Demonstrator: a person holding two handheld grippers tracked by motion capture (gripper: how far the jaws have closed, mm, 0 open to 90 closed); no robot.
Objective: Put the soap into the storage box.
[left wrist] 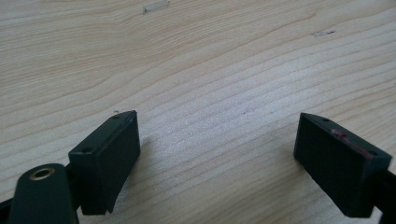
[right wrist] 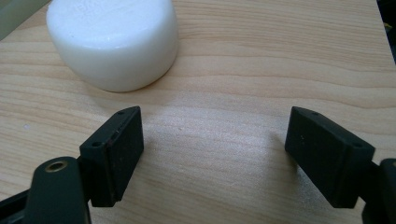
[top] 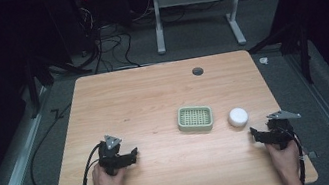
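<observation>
The wooden worktop (top: pixel 155 109) takes up most of the high view, its pale grain running side to side, with a small dark round hole (top: pixel 197 71) near its far edge. On it, right of centre, sits a pale green soap dish (top: pixel 195 118) with a slotted, grid-like top. Just beside the dish, on its right and apart from it, lies a round white bar of soap (top: pixel 238 116) — a squat puck with rounded edges.

The left tongs (top: pixel 134 153) rest low over the near left part of the worktop, held in the person's left hand (top: pixel 109 180), well apart from the dish. In the left gripper view the left tongs (left wrist: pixel 217 140) stand released, jaws spread wide over bare wood.

The right tongs (top: pixel 252 132) sit at the near right edge, in the right hand (top: pixel 284 156), near the soap. In the right gripper view the right tongs (right wrist: pixel 215 135) are released too — jaws apart, nothing between them — and the soap (right wrist: pixel 112 42) lies just ahead, toward the left jaw, not touching it.
</observation>
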